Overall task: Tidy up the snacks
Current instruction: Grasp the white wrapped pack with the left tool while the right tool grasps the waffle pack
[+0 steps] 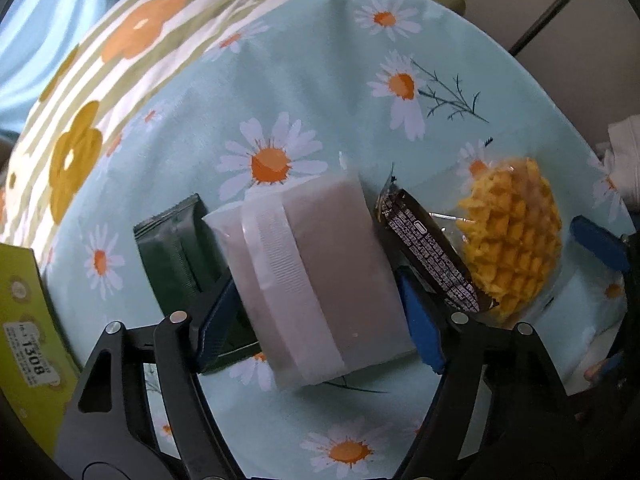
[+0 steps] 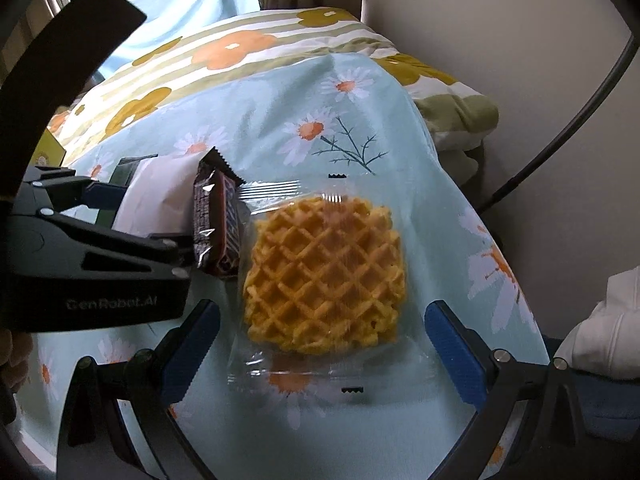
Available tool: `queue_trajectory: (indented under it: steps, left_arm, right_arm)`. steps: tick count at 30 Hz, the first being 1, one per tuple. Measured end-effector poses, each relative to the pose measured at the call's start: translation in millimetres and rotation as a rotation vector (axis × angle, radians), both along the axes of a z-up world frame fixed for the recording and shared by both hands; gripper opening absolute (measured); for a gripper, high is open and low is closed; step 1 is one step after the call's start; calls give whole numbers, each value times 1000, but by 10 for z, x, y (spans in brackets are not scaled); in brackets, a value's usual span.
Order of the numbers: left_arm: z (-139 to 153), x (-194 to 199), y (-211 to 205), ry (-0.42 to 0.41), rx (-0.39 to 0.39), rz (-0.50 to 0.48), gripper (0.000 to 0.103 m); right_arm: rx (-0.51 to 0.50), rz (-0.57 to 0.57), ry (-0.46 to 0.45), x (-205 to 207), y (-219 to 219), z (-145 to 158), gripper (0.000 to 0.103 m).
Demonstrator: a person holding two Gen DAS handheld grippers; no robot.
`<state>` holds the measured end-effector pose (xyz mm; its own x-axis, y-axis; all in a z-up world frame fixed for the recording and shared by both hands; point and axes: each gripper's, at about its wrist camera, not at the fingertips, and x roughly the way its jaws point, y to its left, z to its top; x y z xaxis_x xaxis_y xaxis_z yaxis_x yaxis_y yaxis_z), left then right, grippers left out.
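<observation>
Left tongs (image 1: pixel 320 312) astride white packet (image 1: pixel 308 280), blue pads against its two long sides, clenched on it. Packet lies on daisy cloth (image 1: pixel 280 80), partly over green packet (image 1: pixel 176 256) on one side, chocolate bar (image 1: pixel 424 252) just beside it on other. Waffle (image 2: pixel 326 274) in clear wrapper next to bar, on same cloth. Right tongs (image 2: pixel 320 352) released, pads wide apart either side of waffle, touching nothing. Yellow-green box (image 1: pixel 24 344) at cloth's left edge. Striped flower bedding (image 2: pixel 224 52) behind.
</observation>
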<state>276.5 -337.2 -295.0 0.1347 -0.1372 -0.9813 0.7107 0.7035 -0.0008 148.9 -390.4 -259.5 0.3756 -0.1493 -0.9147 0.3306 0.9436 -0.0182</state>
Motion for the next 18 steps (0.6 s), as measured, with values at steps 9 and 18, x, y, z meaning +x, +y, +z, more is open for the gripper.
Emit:
queue_trajectory:
  steps: [9, 18]
  left_arm:
    - [11, 24, 53, 15, -33, -15, 69]
    - [28, 81, 125, 32, -63, 2, 68]
  right_arm:
    - [2, -18, 14, 103, -30, -49, 102]
    - [0, -1, 33, 179, 5, -120, 80]
